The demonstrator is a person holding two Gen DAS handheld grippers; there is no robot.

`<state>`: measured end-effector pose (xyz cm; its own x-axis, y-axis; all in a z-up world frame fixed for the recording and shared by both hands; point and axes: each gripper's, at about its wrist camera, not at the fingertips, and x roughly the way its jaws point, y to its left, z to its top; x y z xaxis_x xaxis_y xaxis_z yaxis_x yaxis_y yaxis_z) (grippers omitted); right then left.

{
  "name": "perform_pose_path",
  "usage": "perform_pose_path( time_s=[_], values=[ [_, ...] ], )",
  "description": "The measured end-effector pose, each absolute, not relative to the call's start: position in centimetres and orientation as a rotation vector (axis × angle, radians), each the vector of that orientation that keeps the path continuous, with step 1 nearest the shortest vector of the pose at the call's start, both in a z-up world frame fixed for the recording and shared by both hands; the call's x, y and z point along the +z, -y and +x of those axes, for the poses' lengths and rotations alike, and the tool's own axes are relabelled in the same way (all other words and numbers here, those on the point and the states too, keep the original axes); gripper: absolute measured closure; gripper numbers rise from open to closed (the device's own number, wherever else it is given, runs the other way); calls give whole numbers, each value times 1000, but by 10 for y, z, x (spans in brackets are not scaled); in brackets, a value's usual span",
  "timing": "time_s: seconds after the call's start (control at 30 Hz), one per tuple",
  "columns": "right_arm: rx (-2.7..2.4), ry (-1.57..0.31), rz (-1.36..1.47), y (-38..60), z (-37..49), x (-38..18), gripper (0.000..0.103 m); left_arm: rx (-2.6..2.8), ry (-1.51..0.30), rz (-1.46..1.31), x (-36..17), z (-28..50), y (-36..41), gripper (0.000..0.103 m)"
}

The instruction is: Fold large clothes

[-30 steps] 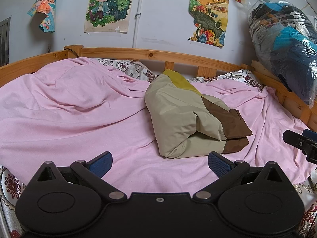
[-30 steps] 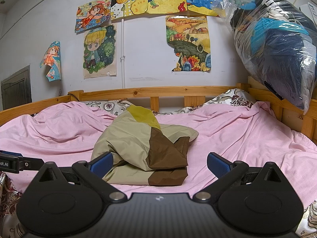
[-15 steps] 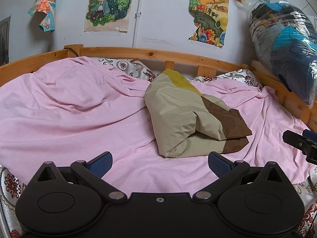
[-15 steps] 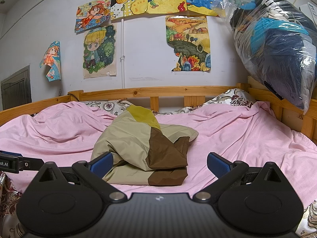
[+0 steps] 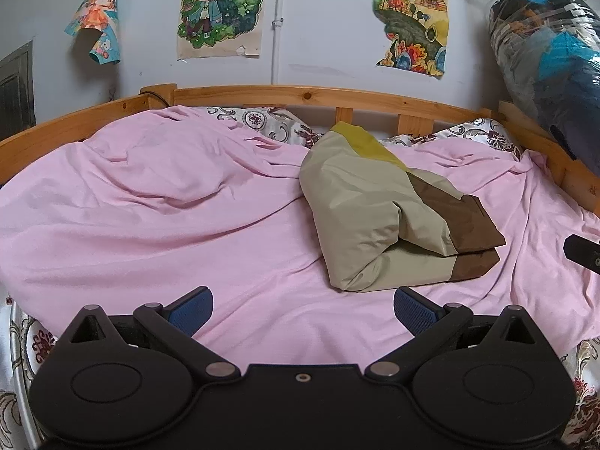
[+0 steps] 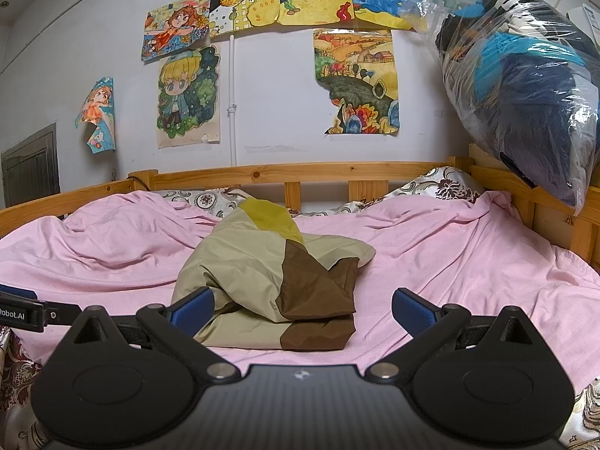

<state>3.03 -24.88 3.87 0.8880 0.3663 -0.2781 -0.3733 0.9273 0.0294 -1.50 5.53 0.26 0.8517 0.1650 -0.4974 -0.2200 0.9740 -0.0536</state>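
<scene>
Both claws stand wide open with nothing between their blue pads: the left gripper (image 5: 302, 309) hangs over bare sheet, and the right gripper (image 6: 302, 309) hovers low at the near edge of the bed, its left pad (image 6: 193, 309) showing in front of the garment's near corner; whether it touches the cloth cannot be told from this low angle.

From the left wrist view the folded garment (image 5: 378, 217) lies at about 1 o'clock of the left claw, near but apart from it. From the right wrist view it (image 6: 270, 281) sits at 12 o'clock, close ahead. It is a bulky beige piece doubled into a thick bundle, with brown panels along its right end and a yellow-green patch at its far tip.

Under it spreads a rumpled pink sheet (image 5: 150, 225), which covers most of the bed. At 12 o'clock beyond the garment, patterned pillows (image 6: 202, 198) lean against the wooden bed rail (image 6: 318, 170). Above the rail, children's drawings (image 6: 356, 82) are stuck to the pale wall. At 2 o'clock a clear plastic bag of dark clothes (image 6: 525, 90) bulges over the right-hand rail. The right claw's tip (image 5: 581, 253) shows at 3 o'clock in the left wrist view.
</scene>
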Motion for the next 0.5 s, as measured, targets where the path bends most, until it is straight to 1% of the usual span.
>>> perform_pose_path(
  time_s=[0.5],
  values=[
    [384,-286,-25,249,30,38,0,190,-514,-100,3,-14,-56,1]
  ],
)
